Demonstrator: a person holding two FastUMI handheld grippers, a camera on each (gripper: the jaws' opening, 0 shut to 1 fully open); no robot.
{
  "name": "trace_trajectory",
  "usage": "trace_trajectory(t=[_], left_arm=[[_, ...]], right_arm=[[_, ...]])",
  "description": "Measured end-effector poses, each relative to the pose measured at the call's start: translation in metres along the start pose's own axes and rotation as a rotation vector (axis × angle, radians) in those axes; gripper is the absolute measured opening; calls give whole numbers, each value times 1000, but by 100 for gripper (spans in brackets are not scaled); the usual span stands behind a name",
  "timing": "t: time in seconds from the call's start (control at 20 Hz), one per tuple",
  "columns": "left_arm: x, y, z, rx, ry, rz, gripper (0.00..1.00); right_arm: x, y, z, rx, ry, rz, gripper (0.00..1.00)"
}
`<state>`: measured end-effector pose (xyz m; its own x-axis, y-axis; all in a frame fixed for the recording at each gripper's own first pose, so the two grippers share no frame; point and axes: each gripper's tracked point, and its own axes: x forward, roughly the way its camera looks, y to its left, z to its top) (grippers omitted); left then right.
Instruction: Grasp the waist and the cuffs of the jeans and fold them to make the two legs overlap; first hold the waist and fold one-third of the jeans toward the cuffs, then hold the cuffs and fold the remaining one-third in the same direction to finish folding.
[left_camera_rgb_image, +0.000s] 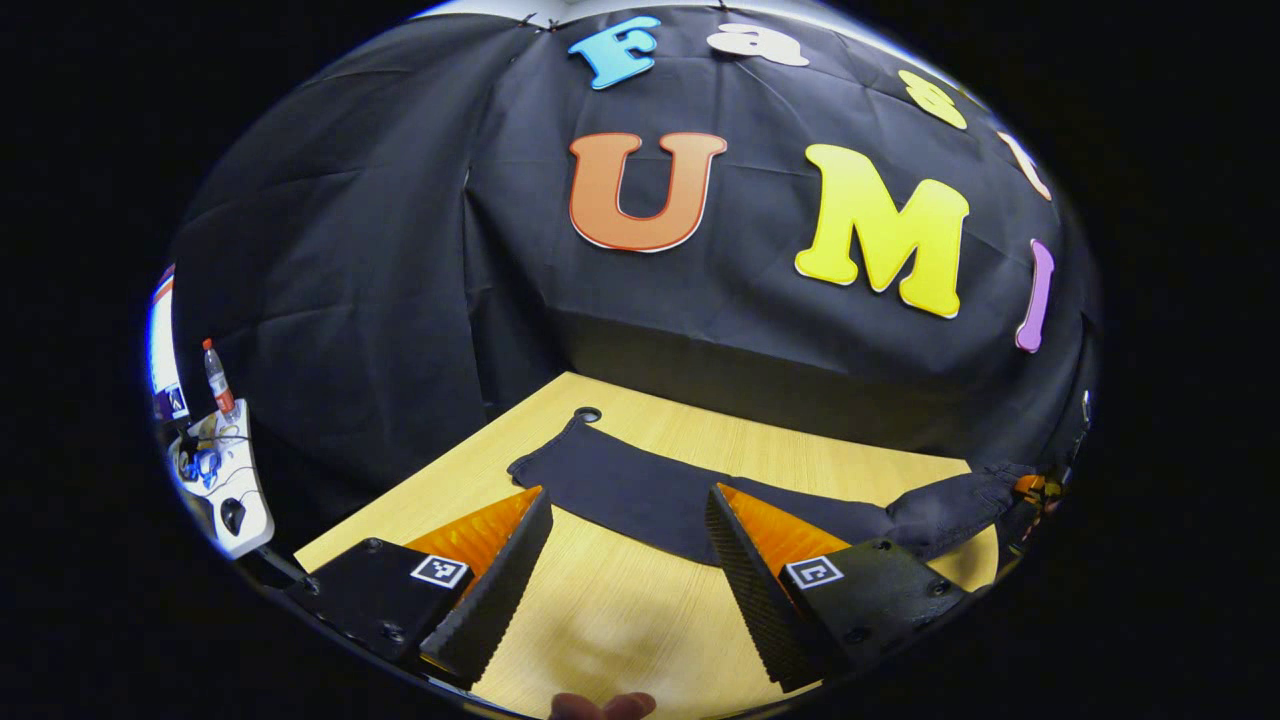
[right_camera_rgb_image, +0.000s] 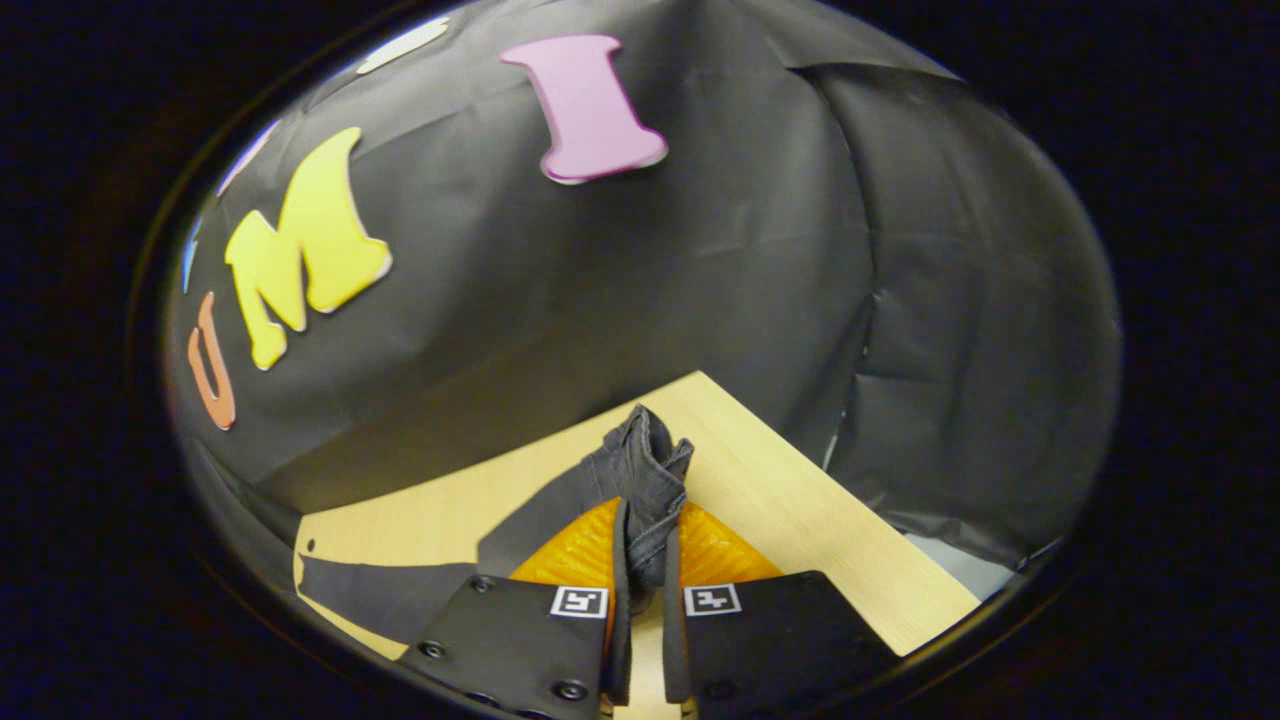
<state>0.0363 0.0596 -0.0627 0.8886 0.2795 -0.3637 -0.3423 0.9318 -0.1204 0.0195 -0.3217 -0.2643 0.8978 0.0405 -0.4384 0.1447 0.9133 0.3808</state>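
In the left gripper view, the left tongs (left_camera_rgb_image: 628, 535) are gaping wide above the pale wooden counter (left_camera_rgb_image: 640, 610), with the dark, long denim jeans (left_camera_rgb_image: 640, 490) lying flat at twelve o'clock. In the right gripper view, the right tongs (right_camera_rgb_image: 641, 565) are pinching a bunched jeans end (right_camera_rgb_image: 648, 475), its fabric trailing toward eight o'clock.

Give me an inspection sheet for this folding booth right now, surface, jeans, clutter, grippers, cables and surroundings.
Surface: light wooden table, with a small round hole near its far edge.
Job's things: dark jeans lie stretched flat across the table; one end is bunched and lifted.
Clutter: nothing seen on the table.
Grippers: left gripper open above the near edge of the jeans, holding nothing; right gripper shut on the bunched end of the jeans.
Cables: a tangle of wires on a white side stand.
Surroundings: black cloth wall; a red-capped bottle on the stand.
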Motion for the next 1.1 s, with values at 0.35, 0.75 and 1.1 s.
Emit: trace_trajectory(t=[0.35,0.75,1.1], left_arm=[[-13,37,-8,-99,-2,10,99],[-46,91,-16,-127,22,32,99],[-75,124,-18,-80,26,62,99]], right_arm=[[-87,116,31,-201,-83,234,13],[-101,307,-115,-318,69,467,9],[-69,355,-286,-572,242,456,8]])
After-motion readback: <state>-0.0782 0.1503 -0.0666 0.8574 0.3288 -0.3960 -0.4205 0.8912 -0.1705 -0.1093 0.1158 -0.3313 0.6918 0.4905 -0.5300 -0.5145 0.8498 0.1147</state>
